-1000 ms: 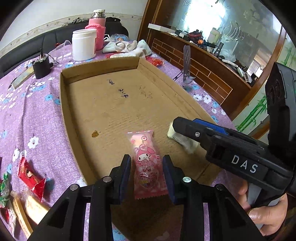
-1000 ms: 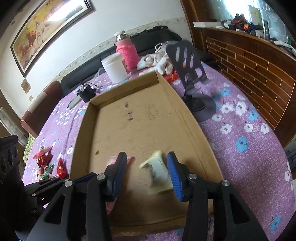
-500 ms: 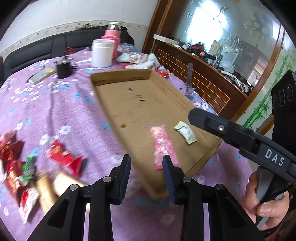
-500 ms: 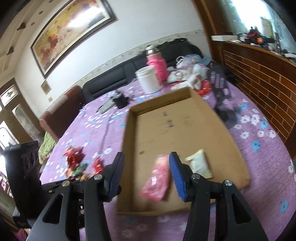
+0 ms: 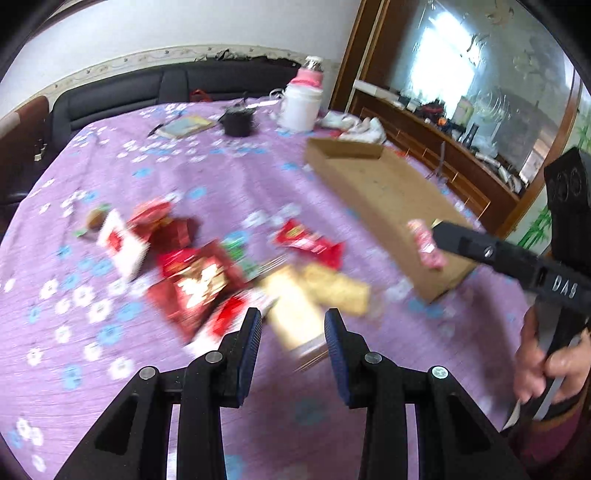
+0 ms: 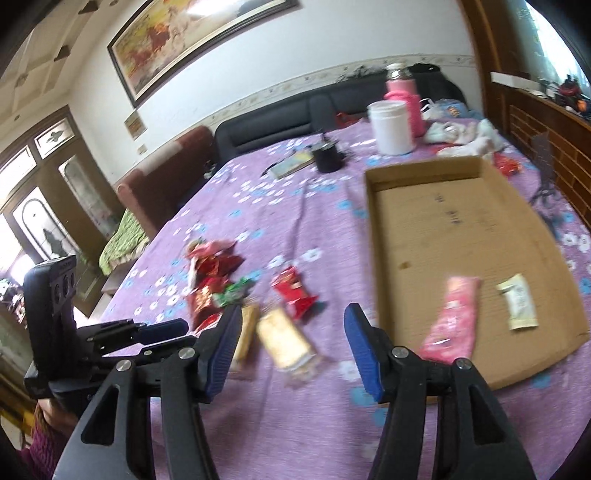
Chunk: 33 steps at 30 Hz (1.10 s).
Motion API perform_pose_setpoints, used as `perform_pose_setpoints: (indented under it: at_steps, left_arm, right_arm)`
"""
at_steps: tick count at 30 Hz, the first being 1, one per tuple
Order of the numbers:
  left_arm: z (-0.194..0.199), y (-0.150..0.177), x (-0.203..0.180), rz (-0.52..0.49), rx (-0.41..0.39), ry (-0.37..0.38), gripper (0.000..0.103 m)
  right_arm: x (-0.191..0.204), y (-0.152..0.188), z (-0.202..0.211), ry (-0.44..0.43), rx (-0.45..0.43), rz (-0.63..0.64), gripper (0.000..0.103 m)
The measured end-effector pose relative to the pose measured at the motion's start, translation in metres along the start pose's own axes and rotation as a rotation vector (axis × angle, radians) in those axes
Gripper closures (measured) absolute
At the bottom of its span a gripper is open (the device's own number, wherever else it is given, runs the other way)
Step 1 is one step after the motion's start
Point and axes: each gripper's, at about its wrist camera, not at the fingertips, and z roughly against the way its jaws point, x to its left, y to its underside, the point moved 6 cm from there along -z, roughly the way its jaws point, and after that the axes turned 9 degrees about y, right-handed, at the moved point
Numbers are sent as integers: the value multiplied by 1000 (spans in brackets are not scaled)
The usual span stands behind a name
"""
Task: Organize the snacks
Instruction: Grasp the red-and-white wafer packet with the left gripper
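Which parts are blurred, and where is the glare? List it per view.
Left wrist view: snack pile and cardboard tray smeared by motion, gripper fingers sharp, window glare on the mirror. Right wrist view: milder blur, glare on the painting.

Bright daylight, motion blur, fisheye-warped edges

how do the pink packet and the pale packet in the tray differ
The pink packet is longer and lies nearer the tray's left wall; the pale packet is shorter, cream-coloured, and lies nearer the right edge. They lie apart. Both are flat on the tray floor at its near end.
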Motion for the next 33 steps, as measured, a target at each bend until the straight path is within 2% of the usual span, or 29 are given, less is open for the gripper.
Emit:
perform_pose_setpoints:
  at_steps: [3,7,10,13,18,21,23,29,33]
  left_arm:
    - [1,9,16,-16,27,6,66]
    - [-9,11,20,-43,61,20,66]
    - [-20,9,27,-59,79,-34,66]
    - [-28,5,34,-65,91,-55,66]
    - [-44,-7,39,-61,108,-35,65]
    - [-48,-8,36,-75,89,-43,65]
    - [-47,-8,37,-67,75,-67,70]
    - [-26,10,42,13,46,-78,72]
    - [-3,27,51,65,20,-113,72]
  right_arm:
    - [13,6,-8,-11,25,13,46]
    - [25,13,-13,-18,49,33,46]
    - [26,15,-12,-14,53,43,46]
    - [23,18,-11,-10,62,49,46]
    - [22,22,-13,-16,78,44,45]
    - [25,24,-14,-22,83,47,45]
    - [29,26,-16,-22,91,54,45]
    - [48,34,-29,-24,131,106,42]
    - [66,40,-43,-14,158,163,41]
